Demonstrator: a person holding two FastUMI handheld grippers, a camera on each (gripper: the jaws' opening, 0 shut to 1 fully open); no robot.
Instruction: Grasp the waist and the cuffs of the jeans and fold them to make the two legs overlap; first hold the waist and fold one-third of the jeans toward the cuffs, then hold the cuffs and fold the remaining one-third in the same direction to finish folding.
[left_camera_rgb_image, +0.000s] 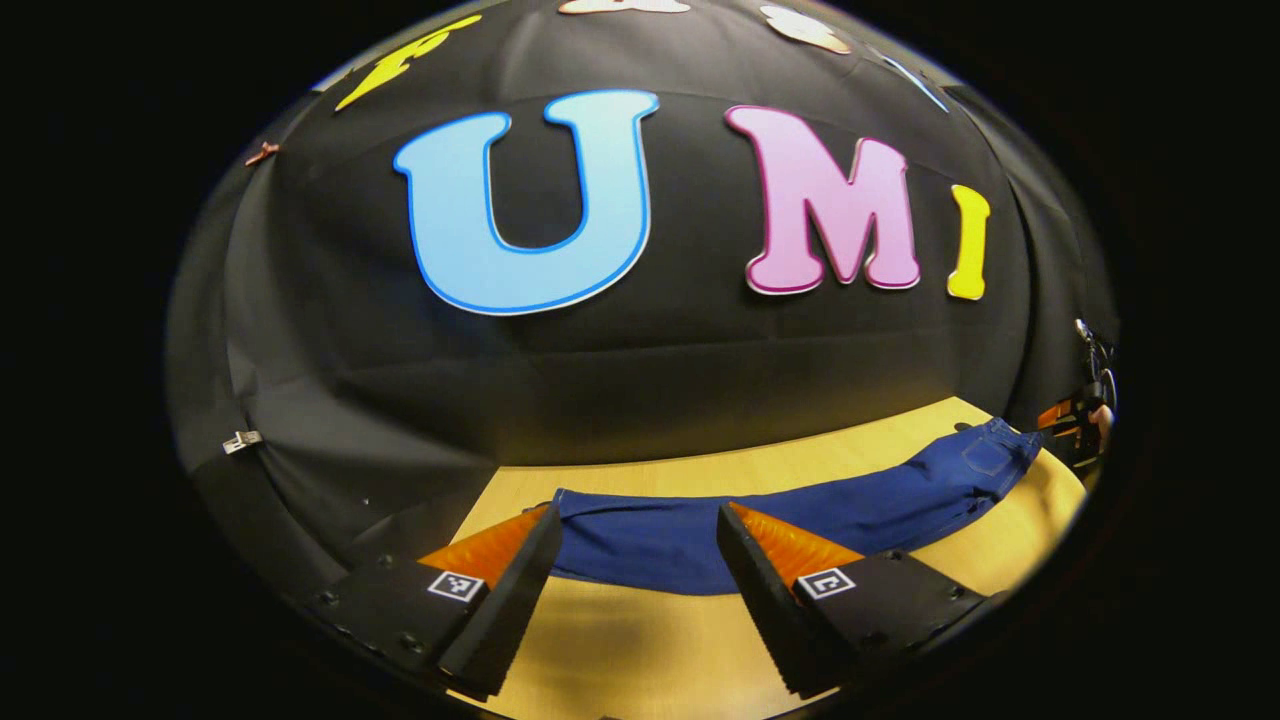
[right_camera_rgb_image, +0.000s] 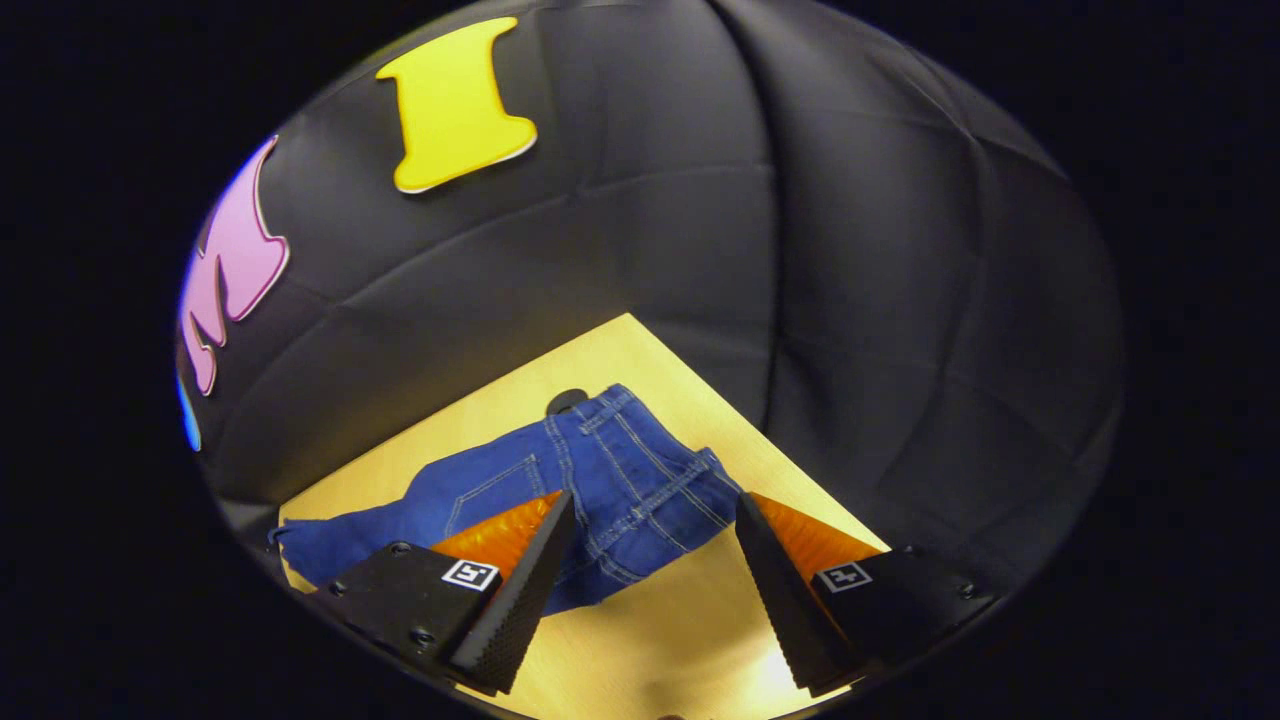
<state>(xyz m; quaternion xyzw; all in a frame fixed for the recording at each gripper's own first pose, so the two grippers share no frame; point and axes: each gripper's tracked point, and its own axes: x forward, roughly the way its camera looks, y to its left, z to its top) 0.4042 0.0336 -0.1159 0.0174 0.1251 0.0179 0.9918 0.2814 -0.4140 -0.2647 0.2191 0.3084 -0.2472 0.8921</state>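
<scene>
Where the black cloth wall drops to meet it, a pale wooden counter carries everything else. That cloth wall fills the upper part of both views, hanging in soft creases, with a small metal clip pinned to it at the left of the left gripper view. In the right gripper view a corner of the counter points away toward the cloth.

Across the counter lie the jeans, dark blue denim spread flat and running lengthwise. In the left gripper view the cuffs sit just beyond the near jaws, and the legs stretch off to the right, ending at the waist near the far edge of the counter. In the right gripper view the waist lies closest, its seams and a back pocket plain to see, and the legs trail away to the left.

The left gripper hangs just above the counter on the near side of the cuffs, its jaws standing wide apart with nothing between them. The right gripper sits low in front of the waist, its jaws likewise spread wide, the denim showing in the gap beyond them; whether they touch the cloth cannot be told. In the left gripper view the right gripper also appears small at the far right, just beside the waist.
</scene>
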